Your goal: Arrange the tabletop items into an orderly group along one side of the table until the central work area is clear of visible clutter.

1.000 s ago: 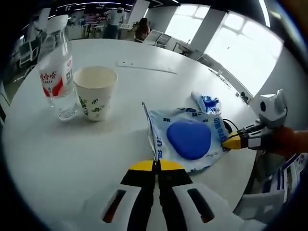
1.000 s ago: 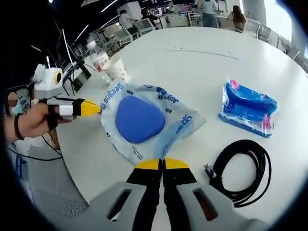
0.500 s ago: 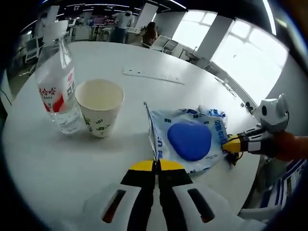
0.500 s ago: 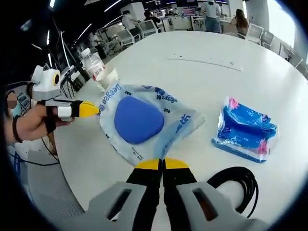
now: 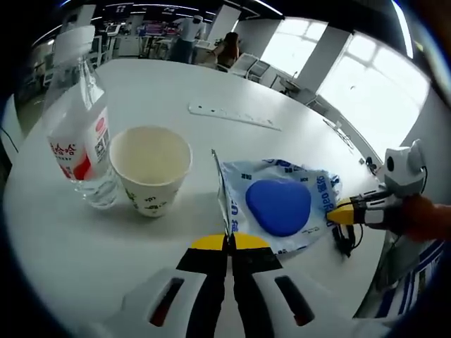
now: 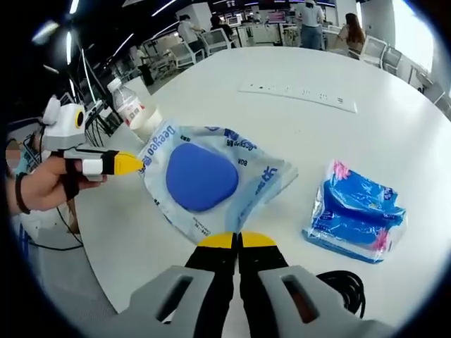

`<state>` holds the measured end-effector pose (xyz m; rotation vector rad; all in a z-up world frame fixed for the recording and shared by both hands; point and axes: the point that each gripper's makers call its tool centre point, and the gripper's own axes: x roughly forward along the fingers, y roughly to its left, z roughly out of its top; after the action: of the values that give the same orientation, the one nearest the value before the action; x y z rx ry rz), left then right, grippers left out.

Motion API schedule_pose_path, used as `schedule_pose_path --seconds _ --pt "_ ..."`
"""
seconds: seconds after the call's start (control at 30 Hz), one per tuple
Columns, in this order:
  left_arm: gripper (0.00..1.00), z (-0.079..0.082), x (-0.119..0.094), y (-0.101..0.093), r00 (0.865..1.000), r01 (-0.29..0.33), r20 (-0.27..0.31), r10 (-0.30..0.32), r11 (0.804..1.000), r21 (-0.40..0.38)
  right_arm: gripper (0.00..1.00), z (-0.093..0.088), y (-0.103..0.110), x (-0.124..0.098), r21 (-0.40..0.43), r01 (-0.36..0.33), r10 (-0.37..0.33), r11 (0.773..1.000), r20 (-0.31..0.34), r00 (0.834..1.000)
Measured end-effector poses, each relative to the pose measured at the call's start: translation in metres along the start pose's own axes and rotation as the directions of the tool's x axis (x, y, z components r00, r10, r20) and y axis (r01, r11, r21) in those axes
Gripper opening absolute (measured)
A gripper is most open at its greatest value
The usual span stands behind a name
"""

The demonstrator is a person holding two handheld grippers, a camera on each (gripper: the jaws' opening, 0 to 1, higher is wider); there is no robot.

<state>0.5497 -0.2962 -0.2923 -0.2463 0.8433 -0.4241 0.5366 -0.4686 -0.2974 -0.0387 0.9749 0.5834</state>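
Round white table (image 5: 296,105), open office

Clear bag (image 6: 211,179) with blue print and blue pad, cream cup (image 5: 151,169) with seemingly green leaf pattern.

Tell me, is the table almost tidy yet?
Not yet. Already grouped: the water bottle and paper cup stand side by side. In hand: both grippers, left and right, are shut on opposite edges of the clear bag with the blue pad, held near the cup. Left to do: the blue tissue pack and the black cable lie apart on the white table.
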Motion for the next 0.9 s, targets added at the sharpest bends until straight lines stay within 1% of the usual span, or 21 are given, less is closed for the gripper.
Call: schedule_pose_path --seconds 0.17,0.3,0.53,0.57,0.9 --pt "0.00 0.006 0.004 0.004 1.000 -0.008 0.002 0.008 1.000 -0.025 0.00 0.007 -0.004 0.004 0.004 0.001 -0.001 1.000 0.001 1.000" --pt "0.00 0.008 0.008 0.007 1.000 -0.014 -0.002 0.014 1.000 -0.027 0.00 0.011 -0.006 0.007 0.007 0.001 -0.001 1.000 0.002 1.000" --pt "0.00 0.007 0.010 0.011 1.000 -0.025 -0.005 0.025 0.999 -0.036 0.00 0.013 -0.007 0.013 0.001 -0.002 0.002 1.000 -0.007 1.000" --pt "0.00 0.006 0.010 0.011 1.000 -0.027 -0.007 0.027 0.999 -0.037 0.00 0.014 -0.008 0.014 0.025 -0.001 0.001 1.000 -0.001 1.000" --pt "0.00 0.004 0.014 0.018 0.999 -0.034 -0.013 0.033 0.998 -0.046 0.00 0.014 -0.006 0.020 0.032 -0.005 0.006 0.999 -0.009 1.000"
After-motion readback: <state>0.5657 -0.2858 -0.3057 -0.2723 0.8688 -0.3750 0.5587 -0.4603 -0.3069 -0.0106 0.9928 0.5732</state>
